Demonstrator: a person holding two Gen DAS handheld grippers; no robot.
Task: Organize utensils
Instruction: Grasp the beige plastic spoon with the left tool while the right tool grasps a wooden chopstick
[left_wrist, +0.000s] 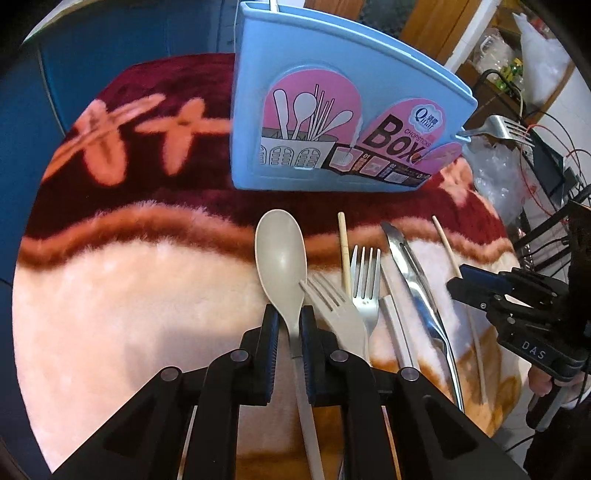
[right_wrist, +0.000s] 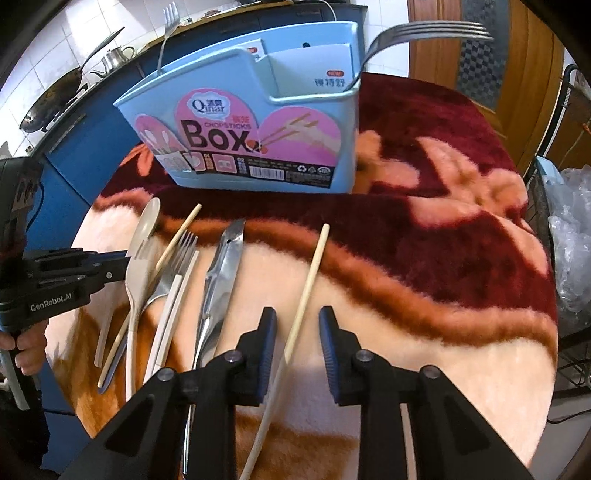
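A blue utensil box (left_wrist: 332, 92) stands on the blanket-covered table (left_wrist: 110, 295); it also shows in the right wrist view (right_wrist: 258, 110) with two metal forks (right_wrist: 424, 33) standing in it. My left gripper (left_wrist: 289, 325) is shut on the neck of a beige plastic spoon (left_wrist: 280, 254). Beside it lie a beige fork (left_wrist: 332, 306), a metal fork (left_wrist: 365, 280), a metal knife (left_wrist: 413, 273) and chopsticks (left_wrist: 344, 251). My right gripper (right_wrist: 298, 332) is open, its fingers on either side of a single chopstick (right_wrist: 312, 273) lying on the table.
A wok (right_wrist: 51, 99) and a kettle (right_wrist: 114, 57) sit on the blue counter at the back left. A wire rack with plastic bags (right_wrist: 569, 229) stands right of the table. A wooden door (right_wrist: 517, 55) is behind.
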